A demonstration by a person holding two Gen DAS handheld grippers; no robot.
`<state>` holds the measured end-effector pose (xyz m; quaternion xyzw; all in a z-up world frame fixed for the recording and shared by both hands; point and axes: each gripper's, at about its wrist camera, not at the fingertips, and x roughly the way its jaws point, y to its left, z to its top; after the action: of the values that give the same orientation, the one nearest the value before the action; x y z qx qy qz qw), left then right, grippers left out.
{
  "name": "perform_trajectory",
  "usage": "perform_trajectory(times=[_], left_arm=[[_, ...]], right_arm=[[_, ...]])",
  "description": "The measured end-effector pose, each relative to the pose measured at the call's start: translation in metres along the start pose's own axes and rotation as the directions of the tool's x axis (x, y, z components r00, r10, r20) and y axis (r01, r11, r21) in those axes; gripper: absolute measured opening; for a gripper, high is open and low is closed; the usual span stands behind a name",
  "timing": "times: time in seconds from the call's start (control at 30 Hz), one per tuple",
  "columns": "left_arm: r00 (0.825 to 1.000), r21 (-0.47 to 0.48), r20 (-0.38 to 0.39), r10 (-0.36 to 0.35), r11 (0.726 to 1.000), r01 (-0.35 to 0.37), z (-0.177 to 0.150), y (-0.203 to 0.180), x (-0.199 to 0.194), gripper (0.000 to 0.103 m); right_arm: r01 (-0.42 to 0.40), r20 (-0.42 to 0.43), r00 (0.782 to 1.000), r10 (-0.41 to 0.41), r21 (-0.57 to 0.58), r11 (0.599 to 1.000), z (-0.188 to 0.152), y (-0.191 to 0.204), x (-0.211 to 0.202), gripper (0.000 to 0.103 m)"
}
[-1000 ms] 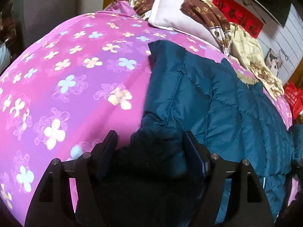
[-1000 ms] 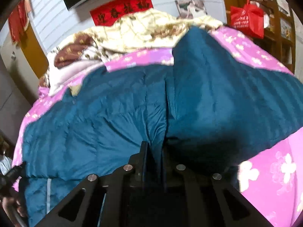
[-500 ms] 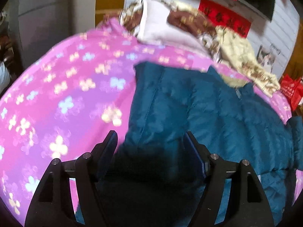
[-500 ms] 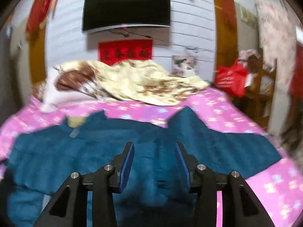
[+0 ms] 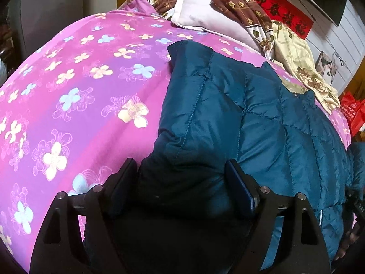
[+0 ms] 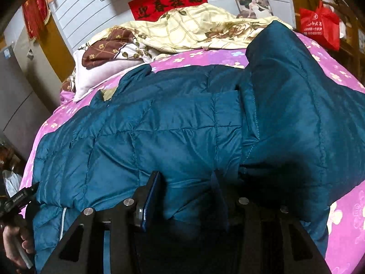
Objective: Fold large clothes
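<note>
Blue puffy jacket (image 5: 251, 118) lies spread on pink flowered bed sheet (image 5: 68, 91). Left gripper (image 5: 180, 185) low over jacket's edge, jaws wide and opening, dark jacket cloth between them; cannot tell if pads press it. Right gripper (image 6: 184, 196) over jacket's middle, jaws about half open, jacket cloth between them, not squeezed. Folded jacket sleeve (image 6: 296, 105) just right of right gripper. White pillow (image 5: 205, 11) and yellow blanket (image 6: 194, 29) far ahead, past jacket.

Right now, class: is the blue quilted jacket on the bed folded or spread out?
Mostly spread. The jacket lies open across the pink bedspread, both sleeves out to the sides, none folded in.
</note>
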<state>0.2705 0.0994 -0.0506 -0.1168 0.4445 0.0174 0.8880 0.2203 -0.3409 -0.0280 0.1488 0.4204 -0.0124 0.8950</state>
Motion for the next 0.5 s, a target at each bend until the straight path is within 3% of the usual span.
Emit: perform_trajectory(times=[0.17, 0.27, 0.33, 0.37, 0.43, 0.5], left_arm=[[0.999, -0.005, 0.029, 0.026, 1.0, -0.026, 0.001, -0.002, -0.011, 0.08], [0.997, 0.004, 0.069, 0.019, 1.0, -0.02, 0.002, -0.006, -0.022, 0.08], [0.998, 0.02, 0.045, 0.034, 0.999, -0.035, 0.002, -0.008, -0.016, 0.08], [0.999, 0.032, 0.002, 0.041, 0.999, -0.041, 0.0, -0.009, -0.007, 0.081], [0.999, 0.013, 0.006, 0.033, 0.999, -0.033, 0.0, -0.005, -0.008, 0.081], [0.999, 0.0, 0.013, 0.031, 1.0, -0.031, 0.001, -0.003, -0.013, 0.081]], right_arm=[[0.048, 0.006, 0.999, -0.048, -0.023, 0.999, 0.0, 0.009, -0.003, 0.045], [0.098, 0.073, 0.993, -0.089, -0.128, 0.987, -0.004, 0.027, -0.019, 0.045], [0.128, 0.052, 0.991, -0.121, -0.159, 0.979, -0.006, 0.031, -0.013, 0.049], [0.133, 0.0, 0.991, -0.134, -0.14, 0.981, -0.006, 0.027, -0.004, 0.061], [0.102, 0.0, 0.995, -0.102, -0.096, 0.99, -0.004, 0.018, -0.007, 0.063], [0.096, 0.065, 0.994, -0.092, -0.058, 0.994, -0.002, 0.014, -0.023, 0.063]])
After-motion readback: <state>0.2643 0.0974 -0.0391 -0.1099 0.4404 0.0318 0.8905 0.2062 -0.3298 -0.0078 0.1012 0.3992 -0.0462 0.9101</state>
